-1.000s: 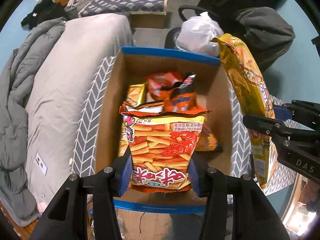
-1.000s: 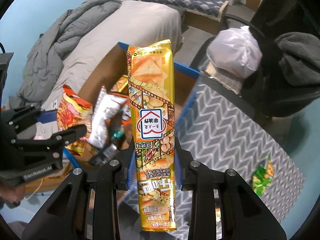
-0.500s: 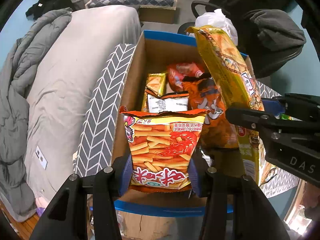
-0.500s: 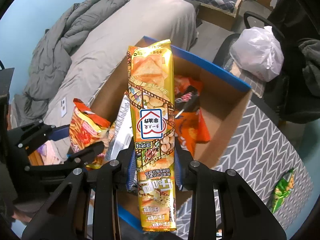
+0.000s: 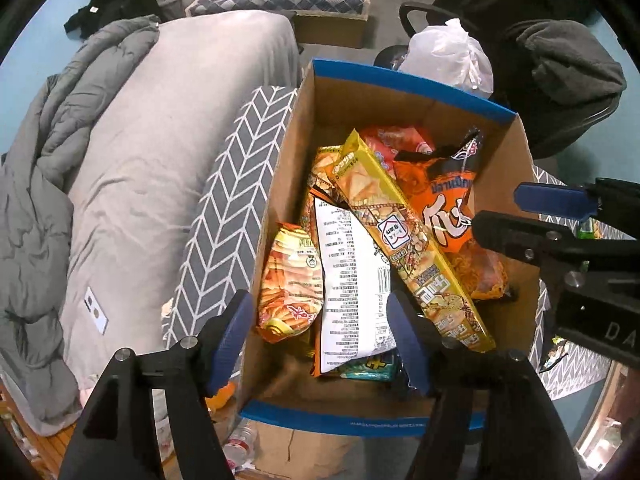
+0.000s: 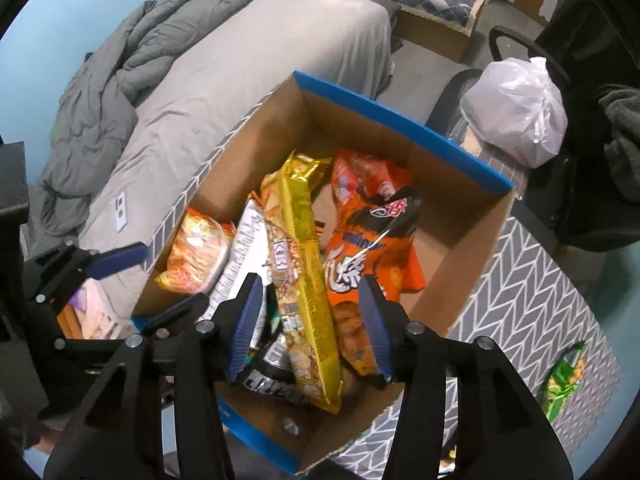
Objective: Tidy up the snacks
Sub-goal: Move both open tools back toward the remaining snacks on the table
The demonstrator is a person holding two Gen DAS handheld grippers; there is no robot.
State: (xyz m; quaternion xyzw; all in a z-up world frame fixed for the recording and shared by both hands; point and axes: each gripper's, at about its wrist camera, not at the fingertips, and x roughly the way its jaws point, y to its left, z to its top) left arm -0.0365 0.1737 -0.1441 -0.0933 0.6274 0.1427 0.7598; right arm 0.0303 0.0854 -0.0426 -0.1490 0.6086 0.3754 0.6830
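Partly buried: teal packet under white packet.

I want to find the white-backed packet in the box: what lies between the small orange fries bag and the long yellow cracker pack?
The white-backed packet lies between the fries bag and the long yellow pack, seen best in the left wrist view.

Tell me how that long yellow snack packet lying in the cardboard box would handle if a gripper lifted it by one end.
The long yellow snack packet is glossy film, so it could slip between the pads. It looks light, a slim pouch of crisps. It lies straight across the other bags in the cardboard box, so it probably stays fairly stiff, though a hard squeeze might crush the contents.
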